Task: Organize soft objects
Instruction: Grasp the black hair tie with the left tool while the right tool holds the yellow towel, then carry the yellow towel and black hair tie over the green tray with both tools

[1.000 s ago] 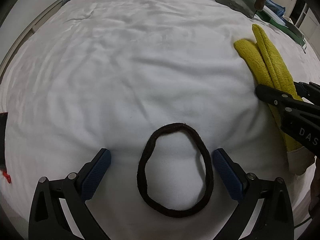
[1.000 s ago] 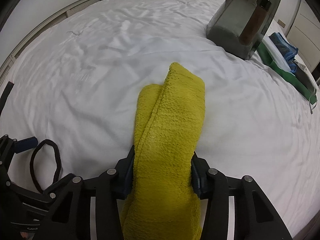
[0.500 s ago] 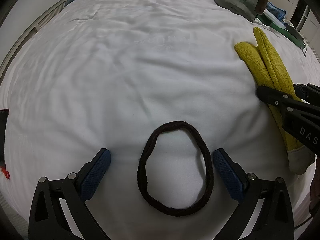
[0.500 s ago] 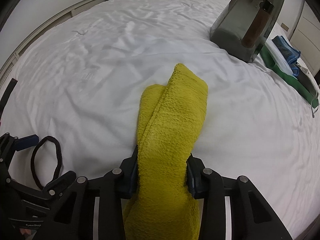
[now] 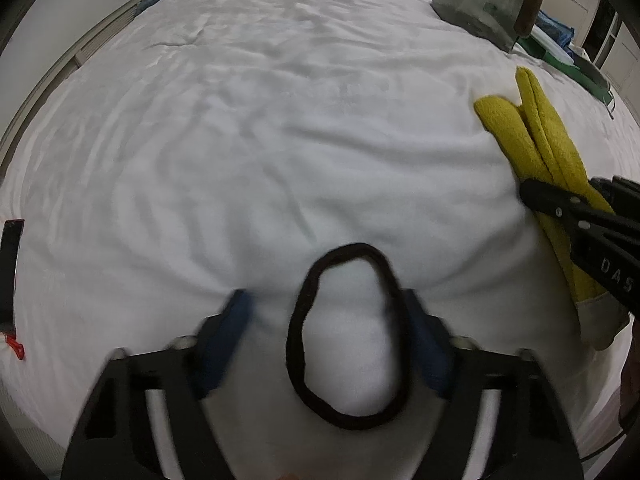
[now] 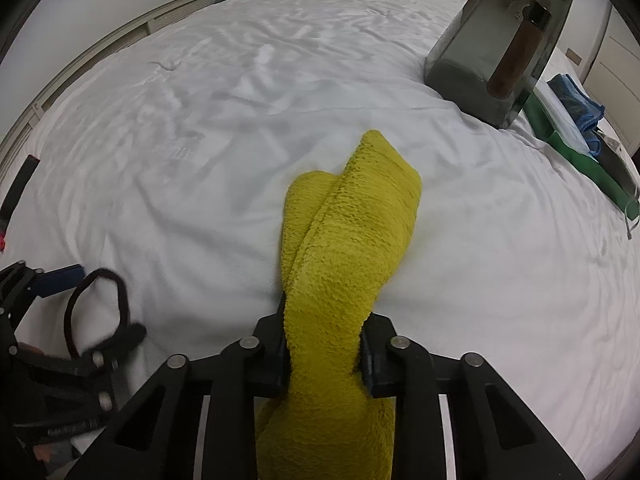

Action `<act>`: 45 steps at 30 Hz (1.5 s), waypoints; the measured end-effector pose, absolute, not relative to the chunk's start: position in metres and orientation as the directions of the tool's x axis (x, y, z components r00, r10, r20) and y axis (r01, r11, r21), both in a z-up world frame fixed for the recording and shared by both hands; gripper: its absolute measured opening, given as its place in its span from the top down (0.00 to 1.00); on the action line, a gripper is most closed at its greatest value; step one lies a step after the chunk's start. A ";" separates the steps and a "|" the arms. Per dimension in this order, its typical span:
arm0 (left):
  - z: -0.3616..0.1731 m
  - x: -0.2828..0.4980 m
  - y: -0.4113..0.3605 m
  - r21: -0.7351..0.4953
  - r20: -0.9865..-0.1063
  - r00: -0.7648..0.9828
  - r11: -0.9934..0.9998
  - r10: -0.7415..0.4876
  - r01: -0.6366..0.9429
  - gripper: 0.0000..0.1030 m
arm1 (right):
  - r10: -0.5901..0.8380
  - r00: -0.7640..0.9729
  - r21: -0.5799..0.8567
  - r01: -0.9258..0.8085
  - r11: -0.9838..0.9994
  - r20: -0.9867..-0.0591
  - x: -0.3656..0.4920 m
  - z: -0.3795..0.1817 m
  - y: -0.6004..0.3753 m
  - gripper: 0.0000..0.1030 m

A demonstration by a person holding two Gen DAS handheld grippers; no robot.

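A dark brown hair band (image 5: 348, 332) lies as a loop on the white bed sheet (image 5: 280, 128). My left gripper (image 5: 328, 336) straddles it with its blue pads on either side; its jaws are blurred, still apart, the right pad at the band's edge. The band also shows in the right wrist view (image 6: 96, 308). My right gripper (image 6: 326, 344) is shut on a folded yellow towel (image 6: 348, 232), which lies lengthwise on the sheet. The towel also shows in the left wrist view (image 5: 536, 152), to the right of the band.
A grey translucent container (image 6: 496, 40) with a brown-handled object inside stands far right on the bed. Green and blue items (image 6: 576, 128) lie beside it. A black and red object (image 5: 10, 280) sits at the left edge.
My left gripper's jaws have moved inward toward the hair band, blurred with motion. My right gripper has squeezed tighter on the yellow towel.
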State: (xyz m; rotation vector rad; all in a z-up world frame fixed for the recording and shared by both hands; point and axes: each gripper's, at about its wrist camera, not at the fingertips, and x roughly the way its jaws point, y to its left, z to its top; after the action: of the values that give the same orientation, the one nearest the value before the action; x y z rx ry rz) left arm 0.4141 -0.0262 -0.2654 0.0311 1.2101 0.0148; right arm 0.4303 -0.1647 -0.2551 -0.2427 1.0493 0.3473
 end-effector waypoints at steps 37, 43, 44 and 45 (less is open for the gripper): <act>-0.126 0.543 -0.286 -0.167 -0.876 0.420 0.967 -0.236 0.194 0.97 | 0.091 0.610 -0.107 -0.280 0.954 -0.787 0.515 -0.109 -0.418 0.82; -0.102 0.633 -0.365 -0.236 -0.814 0.483 0.943 -0.323 0.233 0.97 | 0.045 0.671 -0.182 -0.264 0.947 -0.740 0.589 -0.088 -0.486 0.82; -0.101 0.648 -0.374 -0.237 -0.808 0.490 0.942 -0.327 0.238 0.97 | 0.040 0.677 -0.191 -0.263 0.946 -0.735 0.599 -0.086 -0.492 0.82; -0.101 0.667 -0.385 -0.249 -0.801 0.494 0.938 -0.339 0.241 0.97 | 0.040 0.683 -0.195 -0.263 0.945 -0.729 0.613 -0.084 -0.499 0.82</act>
State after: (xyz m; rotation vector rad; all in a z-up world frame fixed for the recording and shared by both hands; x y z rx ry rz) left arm 0.6673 -0.3850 -0.1013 -0.1089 0.9942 -0.3526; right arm 0.6131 -0.4994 -0.0837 -0.2963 0.8034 0.1726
